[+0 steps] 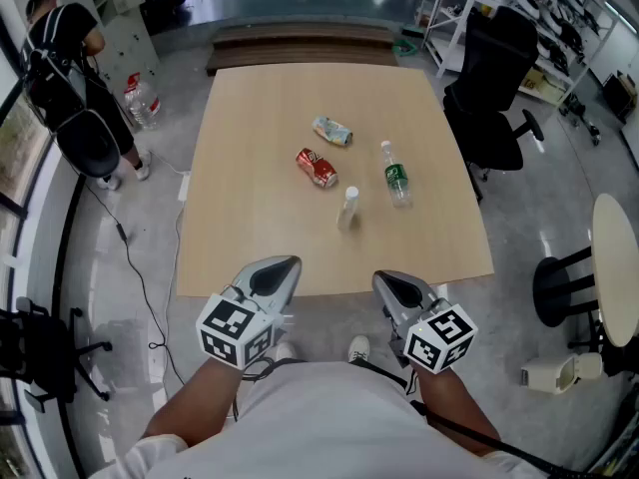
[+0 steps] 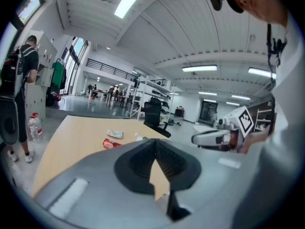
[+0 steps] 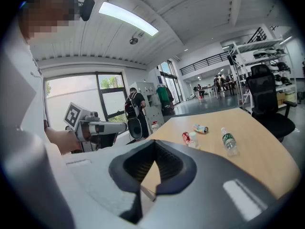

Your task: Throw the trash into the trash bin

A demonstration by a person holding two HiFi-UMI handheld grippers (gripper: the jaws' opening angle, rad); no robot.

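Note:
Four pieces of trash lie on the wooden table (image 1: 250,228): a crushed red can (image 1: 317,168), a crumpled pale-blue can (image 1: 332,131), a clear bottle with a green label (image 1: 395,175) on its side, and a small clear bottle (image 1: 348,208) standing upright. My left gripper (image 1: 283,264) and right gripper (image 1: 384,279) hover side by side at the table's near edge, both shut and holding nothing. The left gripper view shows the red can (image 2: 112,143) far beyond the closed left gripper (image 2: 156,142). In the right gripper view the green-label bottle (image 3: 228,141) lies beyond the right gripper (image 3: 153,143).
A black office chair (image 1: 494,88) stands at the table's right side. A person with a backpack (image 1: 70,78) stands at the far left, with water bottles (image 1: 142,101) on the floor beside them. A round white table (image 1: 617,267) is at the right and a cable (image 1: 140,277) runs along the floor.

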